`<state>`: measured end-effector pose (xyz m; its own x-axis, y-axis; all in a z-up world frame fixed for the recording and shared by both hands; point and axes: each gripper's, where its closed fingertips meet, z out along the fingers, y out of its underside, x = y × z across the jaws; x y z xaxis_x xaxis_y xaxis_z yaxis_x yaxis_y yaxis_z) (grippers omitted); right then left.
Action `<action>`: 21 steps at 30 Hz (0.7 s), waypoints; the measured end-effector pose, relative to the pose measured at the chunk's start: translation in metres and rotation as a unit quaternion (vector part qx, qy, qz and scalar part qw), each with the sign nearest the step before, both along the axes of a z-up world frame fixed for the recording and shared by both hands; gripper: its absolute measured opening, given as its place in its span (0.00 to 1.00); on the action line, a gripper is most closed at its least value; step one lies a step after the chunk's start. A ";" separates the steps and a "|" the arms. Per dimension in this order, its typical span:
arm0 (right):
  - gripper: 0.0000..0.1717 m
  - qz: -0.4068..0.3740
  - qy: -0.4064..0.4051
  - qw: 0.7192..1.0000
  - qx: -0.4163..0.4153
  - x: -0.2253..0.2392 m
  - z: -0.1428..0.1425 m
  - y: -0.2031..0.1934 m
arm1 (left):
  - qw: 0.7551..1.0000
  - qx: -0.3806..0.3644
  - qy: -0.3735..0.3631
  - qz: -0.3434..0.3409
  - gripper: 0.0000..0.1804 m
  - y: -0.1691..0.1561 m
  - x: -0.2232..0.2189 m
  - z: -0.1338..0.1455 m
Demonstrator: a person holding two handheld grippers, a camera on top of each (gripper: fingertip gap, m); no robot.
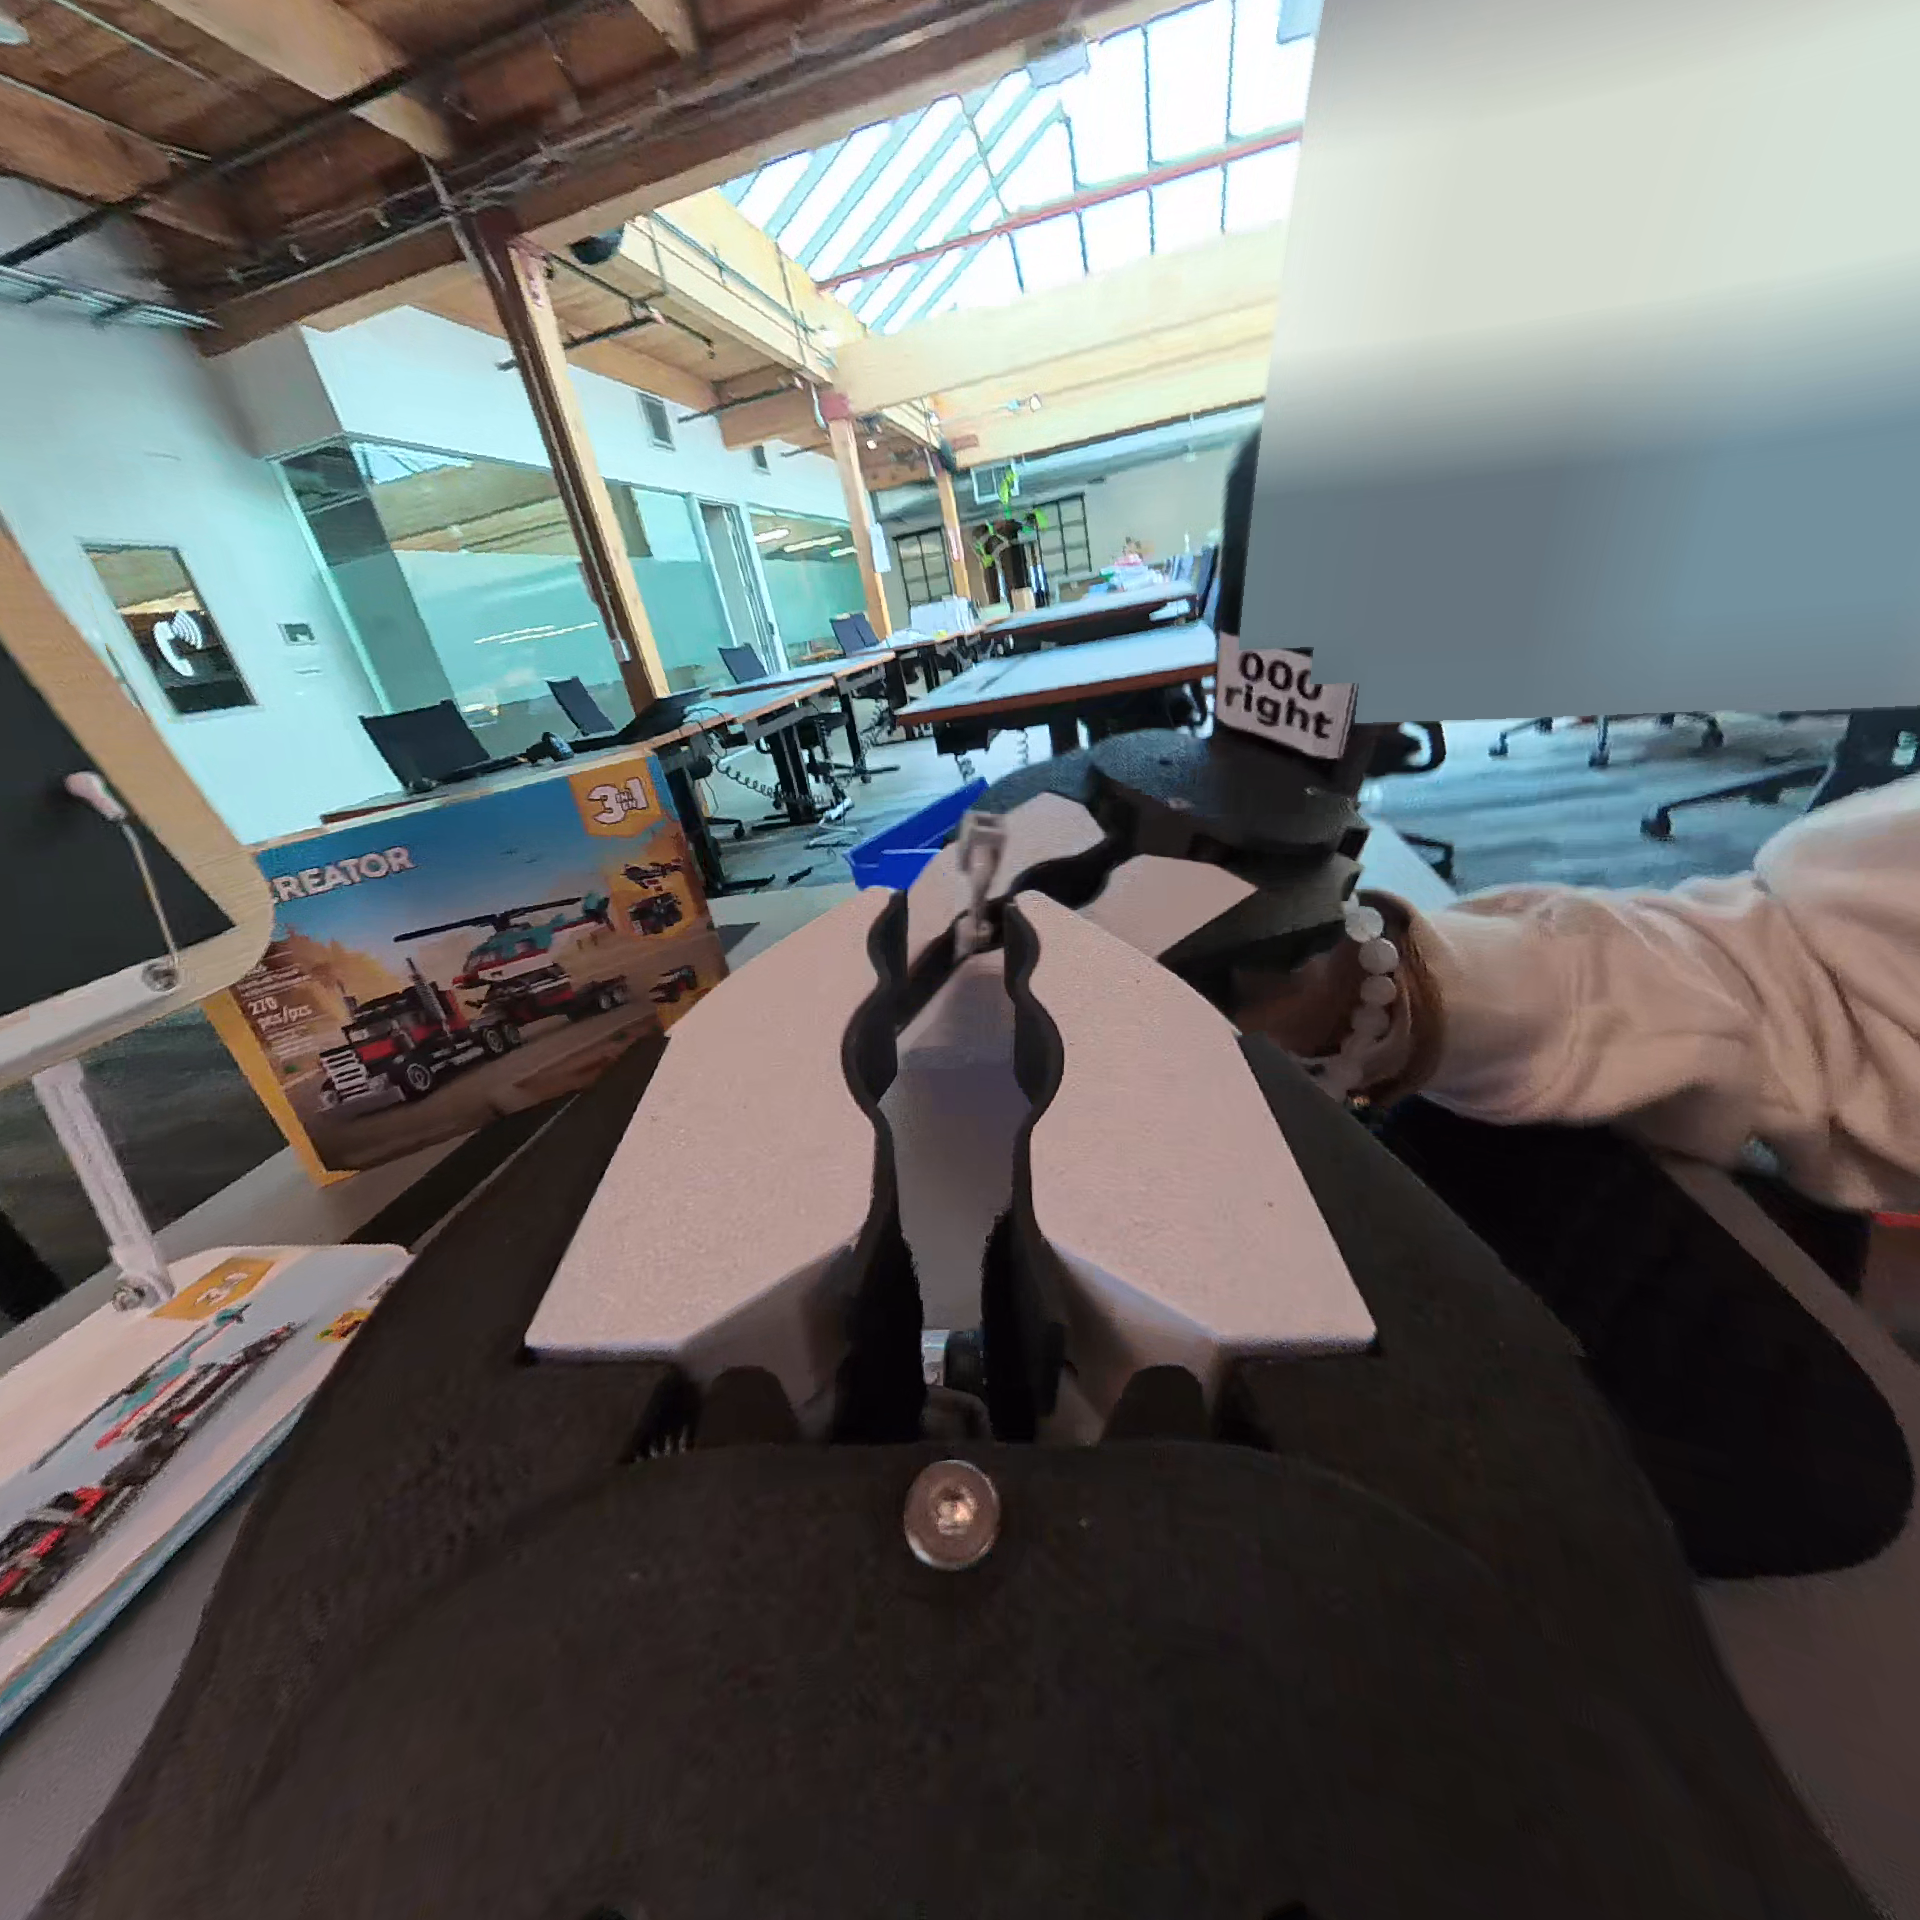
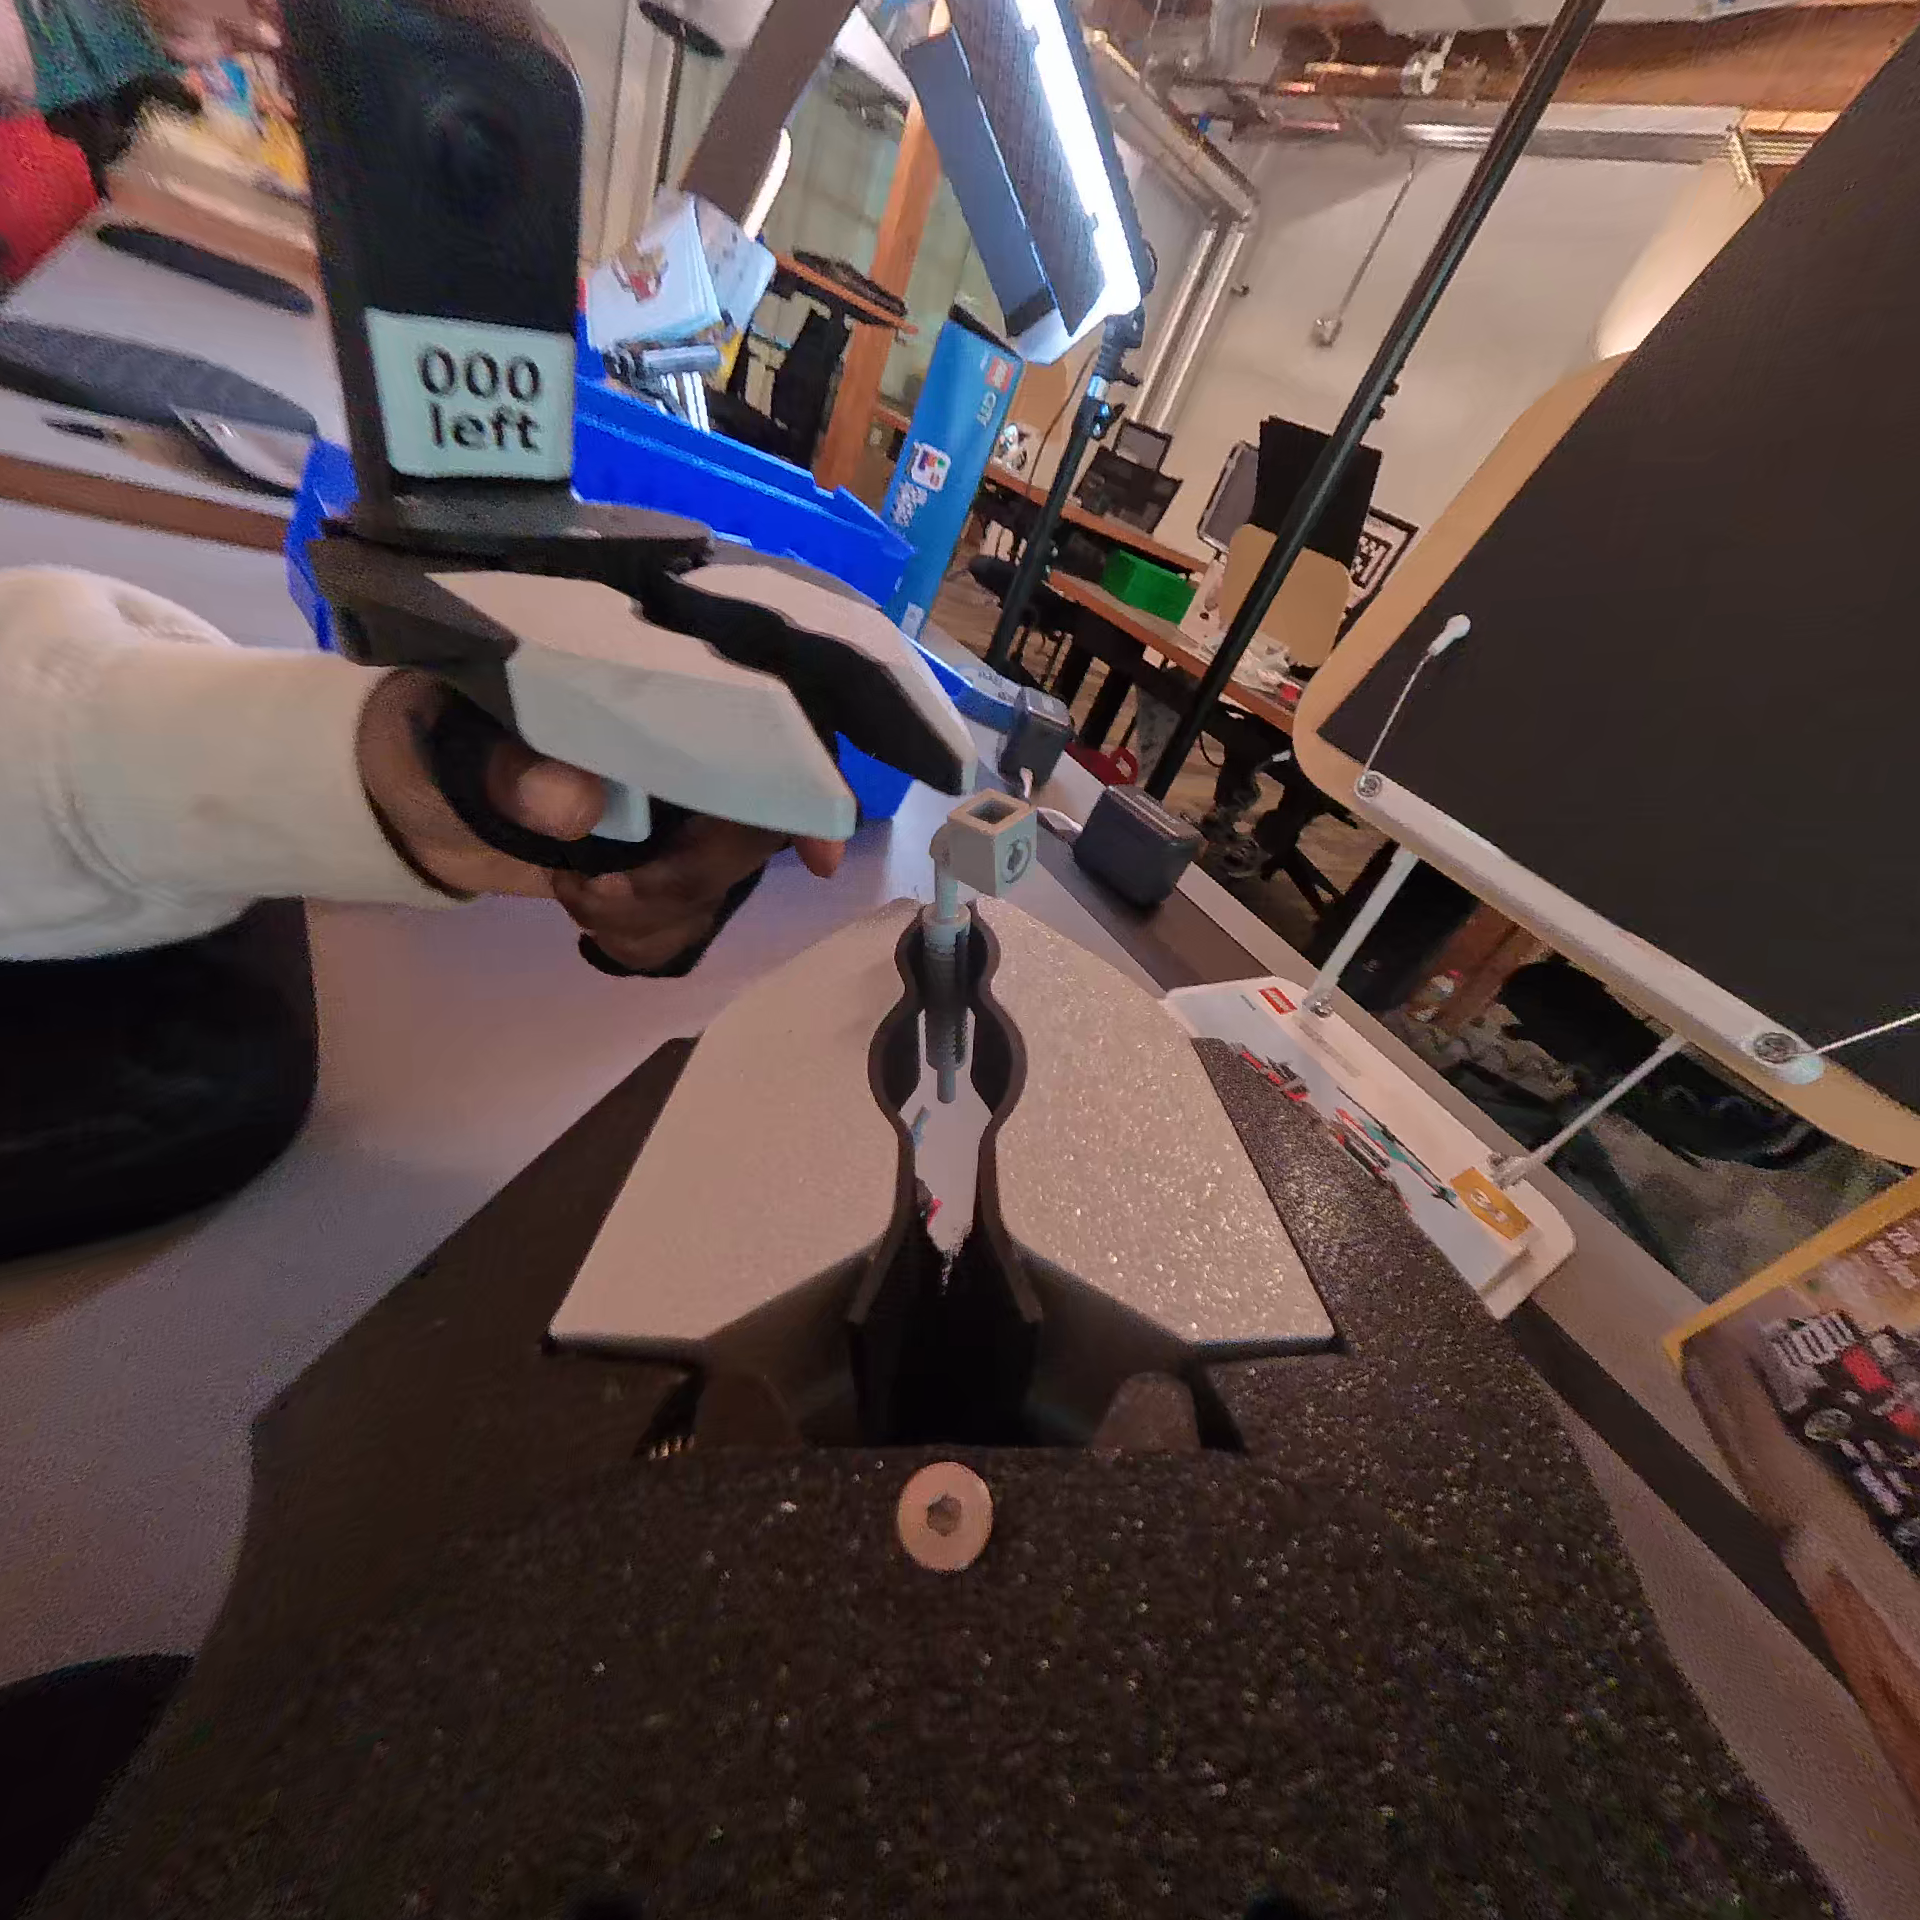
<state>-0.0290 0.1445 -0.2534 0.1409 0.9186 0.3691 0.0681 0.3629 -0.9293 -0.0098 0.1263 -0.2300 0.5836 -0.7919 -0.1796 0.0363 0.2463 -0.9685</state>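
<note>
My right gripper (image 2: 948, 920) is shut on a thin grey rod (image 2: 943, 987) that stands up between its pads. A small grey cube connector (image 2: 995, 836) sits on the rod's top end, above the fingertips. My left gripper (image 2: 904, 795) is held by a hand in a white sleeve. It hovers just above and to the left of the cube with its jaws apart and nothing between them. In the left wrist view my left gripper (image 1: 956, 920) is open, and the grey piece (image 1: 977, 847) rises just beyond its tips, in the right gripper's fingers (image 1: 1049, 842).
A toy brick set box (image 1: 468, 966) stands on the grey table (image 2: 468, 1039). An instruction booklet (image 2: 1382, 1132) lies on a white stand under a tilted black board (image 2: 1662, 623). A blue bin (image 2: 707, 478) sits behind the left gripper. Two dark adapters (image 2: 1138, 842) lie near the table edge. Both grippers' tips are close together, under 4 cm apart.
</note>
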 end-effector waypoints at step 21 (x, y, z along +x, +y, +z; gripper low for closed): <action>0.14 0.118 0.025 0.993 -0.002 0.017 0.004 -0.013 | 0.993 -0.015 0.100 0.053 0.02 0.008 0.003 -0.018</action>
<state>-0.0115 0.1317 -0.2490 -0.0605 0.9294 0.3642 -0.0645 0.3605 -0.9305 -0.0072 0.1339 -0.2484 0.6195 -0.7339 -0.2788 -0.1832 0.2102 -0.9603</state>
